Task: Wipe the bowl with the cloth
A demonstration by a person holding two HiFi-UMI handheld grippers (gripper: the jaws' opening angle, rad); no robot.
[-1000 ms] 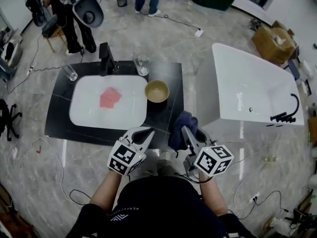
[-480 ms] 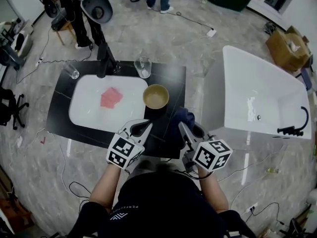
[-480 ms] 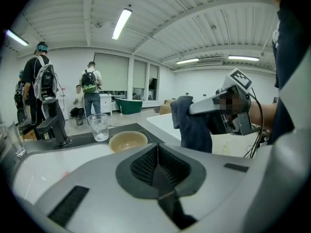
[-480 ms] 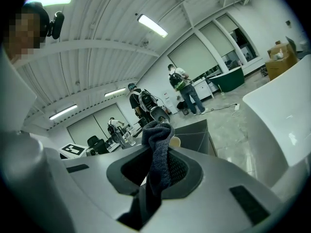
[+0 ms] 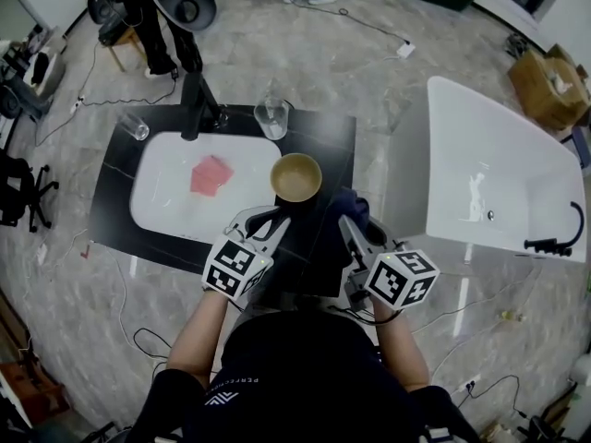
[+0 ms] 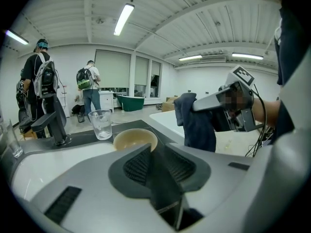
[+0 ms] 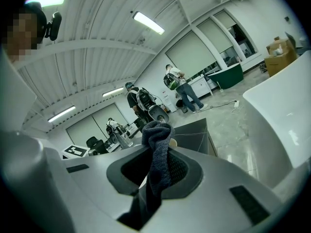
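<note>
Left tongs [image 5: 266, 220] are just spreading apart with nothing in them, and the right tongs [image 5: 356, 230] pinch the dark cloth [image 5: 334, 218] by one fold, the rest dangling. The bowl [image 5: 295, 176] sits loose on the black worktop [image 5: 328, 137] just beside the sink [image 5: 166, 206]. An unsteadied wipe would probably shove or tip it, or drag the cloth free.
</note>
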